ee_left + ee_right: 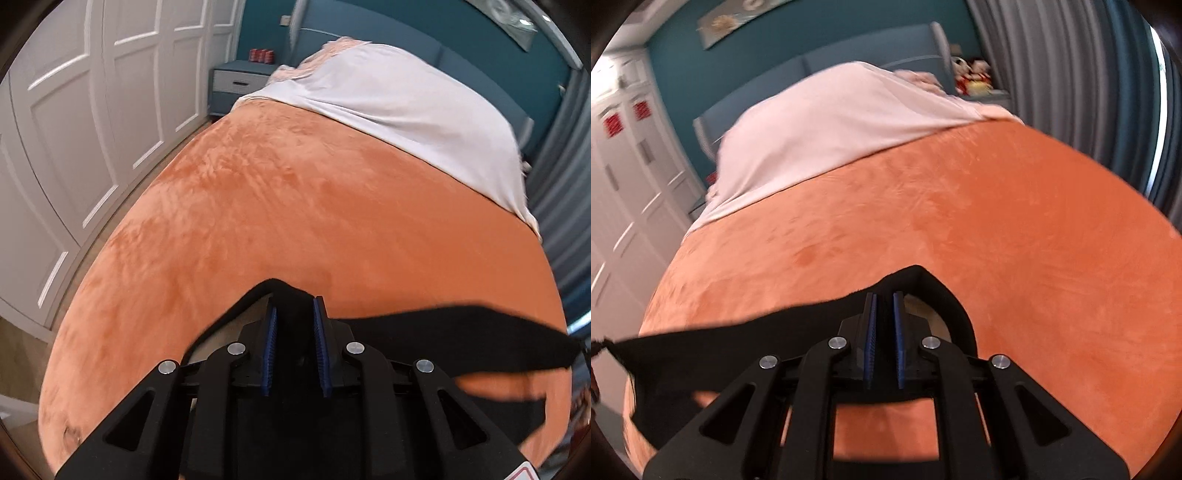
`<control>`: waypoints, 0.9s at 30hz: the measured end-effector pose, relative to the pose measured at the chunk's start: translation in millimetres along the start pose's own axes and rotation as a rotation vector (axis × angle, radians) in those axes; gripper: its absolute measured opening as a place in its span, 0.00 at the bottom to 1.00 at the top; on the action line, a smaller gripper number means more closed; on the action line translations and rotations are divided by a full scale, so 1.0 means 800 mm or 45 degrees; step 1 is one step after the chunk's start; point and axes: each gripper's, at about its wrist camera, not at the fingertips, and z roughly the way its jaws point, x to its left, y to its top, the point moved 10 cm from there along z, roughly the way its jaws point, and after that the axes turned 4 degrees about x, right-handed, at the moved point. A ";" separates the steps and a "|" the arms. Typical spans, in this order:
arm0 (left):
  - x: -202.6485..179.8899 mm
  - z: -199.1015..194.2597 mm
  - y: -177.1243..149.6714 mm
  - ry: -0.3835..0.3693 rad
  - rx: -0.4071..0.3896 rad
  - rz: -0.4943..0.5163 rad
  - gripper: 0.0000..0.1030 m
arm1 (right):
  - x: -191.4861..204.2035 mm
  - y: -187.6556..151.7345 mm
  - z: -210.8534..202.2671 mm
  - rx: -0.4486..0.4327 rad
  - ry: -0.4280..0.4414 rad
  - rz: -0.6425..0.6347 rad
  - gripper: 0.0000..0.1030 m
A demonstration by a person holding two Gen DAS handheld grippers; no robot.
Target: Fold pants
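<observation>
Black pants (461, 325) hang stretched between both grippers above an orange bed cover (295, 206). My left gripper (294, 302) is shut on one end of the pants' edge; the cloth runs off to the right. My right gripper (883, 299) is shut on the other end; the pants (713, 343) run off to the left there. The lower part of the pants is hidden behind the gripper bodies. The orange cover (997, 229) fills the right wrist view too.
A pale folded-back sheet (399, 107) covers the head of the bed, in front of a blue headboard (369, 29). White wardrobe doors (92, 110) stand left, with a nightstand (236, 85). Grey curtains (1071, 74) hang right; soft toys (971, 77) sit near them.
</observation>
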 end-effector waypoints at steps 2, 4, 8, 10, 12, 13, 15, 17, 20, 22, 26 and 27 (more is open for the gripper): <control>0.014 -0.030 -0.043 0.025 0.010 0.039 0.14 | 0.004 -0.026 -0.028 0.006 -0.004 -0.060 0.07; 0.029 -0.039 -0.084 0.051 0.051 0.053 0.12 | -0.001 -0.059 -0.047 0.040 -0.023 -0.105 0.08; 0.083 -0.021 -0.171 0.247 0.185 0.066 0.00 | -0.032 -0.137 -0.037 0.201 -0.141 -0.194 0.08; 0.100 -0.003 -0.202 0.279 0.256 0.031 0.00 | -0.047 -0.172 -0.025 0.287 -0.174 -0.196 0.08; 0.103 0.007 -0.223 0.198 0.307 -0.089 0.01 | -0.061 -0.202 -0.015 0.350 -0.204 -0.179 0.10; 0.100 0.008 -0.227 0.144 0.301 -0.155 0.04 | -0.063 -0.211 -0.012 0.362 -0.211 -0.169 0.10; 0.095 0.011 -0.222 0.061 0.284 -0.271 0.39 | -0.061 -0.221 -0.012 0.360 -0.215 -0.158 0.11; 0.088 0.016 -0.206 0.018 0.217 -0.381 0.69 | -0.059 -0.220 -0.012 0.348 -0.216 -0.141 0.12; 0.064 0.040 -0.180 -0.083 0.214 -0.504 0.71 | -0.057 -0.215 -0.011 0.330 -0.226 -0.109 0.13; 0.054 0.075 -0.175 -0.116 0.298 -0.573 0.71 | -0.055 -0.213 -0.013 0.321 -0.242 -0.093 0.13; 0.058 0.119 -0.192 -0.059 0.473 -0.712 0.48 | -0.059 -0.215 -0.027 0.303 -0.295 -0.044 0.30; 0.061 0.119 -0.193 -0.046 0.483 -0.731 0.33 | -0.061 -0.216 -0.035 0.288 -0.307 -0.017 0.40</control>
